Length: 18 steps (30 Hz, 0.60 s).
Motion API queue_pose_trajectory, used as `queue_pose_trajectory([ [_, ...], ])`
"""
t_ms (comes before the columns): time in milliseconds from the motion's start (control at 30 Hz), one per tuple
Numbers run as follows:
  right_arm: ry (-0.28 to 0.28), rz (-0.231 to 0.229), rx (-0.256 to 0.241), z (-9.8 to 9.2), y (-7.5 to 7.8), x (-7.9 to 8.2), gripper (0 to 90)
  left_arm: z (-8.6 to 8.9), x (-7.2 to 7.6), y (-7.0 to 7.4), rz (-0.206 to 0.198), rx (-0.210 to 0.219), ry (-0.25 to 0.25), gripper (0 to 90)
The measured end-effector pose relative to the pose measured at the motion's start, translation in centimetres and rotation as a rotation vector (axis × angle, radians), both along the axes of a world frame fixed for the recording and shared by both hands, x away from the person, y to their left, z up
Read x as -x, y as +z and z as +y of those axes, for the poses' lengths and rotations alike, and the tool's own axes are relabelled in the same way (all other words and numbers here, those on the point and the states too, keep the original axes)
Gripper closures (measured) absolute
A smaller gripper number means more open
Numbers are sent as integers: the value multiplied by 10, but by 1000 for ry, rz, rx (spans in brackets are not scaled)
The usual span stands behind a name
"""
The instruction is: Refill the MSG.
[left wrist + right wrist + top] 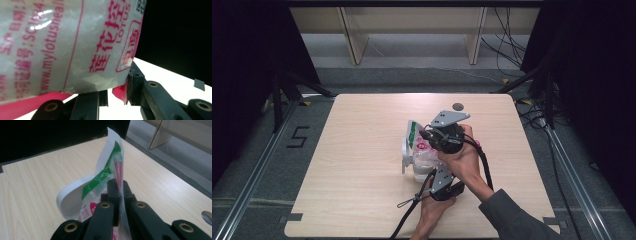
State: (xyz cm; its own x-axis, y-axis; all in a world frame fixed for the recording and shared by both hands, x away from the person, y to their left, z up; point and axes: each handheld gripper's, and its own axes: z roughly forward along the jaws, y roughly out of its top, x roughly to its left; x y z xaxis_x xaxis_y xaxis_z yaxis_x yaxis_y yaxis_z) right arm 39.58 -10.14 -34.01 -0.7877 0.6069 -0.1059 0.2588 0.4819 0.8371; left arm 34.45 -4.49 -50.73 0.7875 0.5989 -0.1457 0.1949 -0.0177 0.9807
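Bag [421, 150] held upright between both grippers, a little toward the near edge and right of the table's middle.

Table [357, 165]: pale wood, with a small dark disc [457, 106] near its far edge. Bag: clear plastic with pink print and a green strip at the top, white grainy contents showing in the left gripper view [62, 45]; it stood with its base on the surface beside a white curved piece [71, 197], whose nature I could not tell. Right gripper [430, 136]: jaws pinched narrow on the bag's upper seam [119, 173], the film running up between them. Left gripper [432, 175]: jaws closed on the bag's lower pink edge [120, 93], nearer the front edge.
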Motion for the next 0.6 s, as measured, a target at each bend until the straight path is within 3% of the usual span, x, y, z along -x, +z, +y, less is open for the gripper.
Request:
queue_pose_trajectory([
  [67,2,15,10,2,-1,0,900,-1,0,0,-2,4,1,744],
  [167,-4,-4,-6,1,-1,-1,900,0,0,0,-1,-2,1,745],
  [233,2,7,13,1,-1,0,900,0,0,0,0,-2,-3,745],
  [600,1,0,-1,1,-2,-1,900,0,0,0,0,2,-3,745],
])
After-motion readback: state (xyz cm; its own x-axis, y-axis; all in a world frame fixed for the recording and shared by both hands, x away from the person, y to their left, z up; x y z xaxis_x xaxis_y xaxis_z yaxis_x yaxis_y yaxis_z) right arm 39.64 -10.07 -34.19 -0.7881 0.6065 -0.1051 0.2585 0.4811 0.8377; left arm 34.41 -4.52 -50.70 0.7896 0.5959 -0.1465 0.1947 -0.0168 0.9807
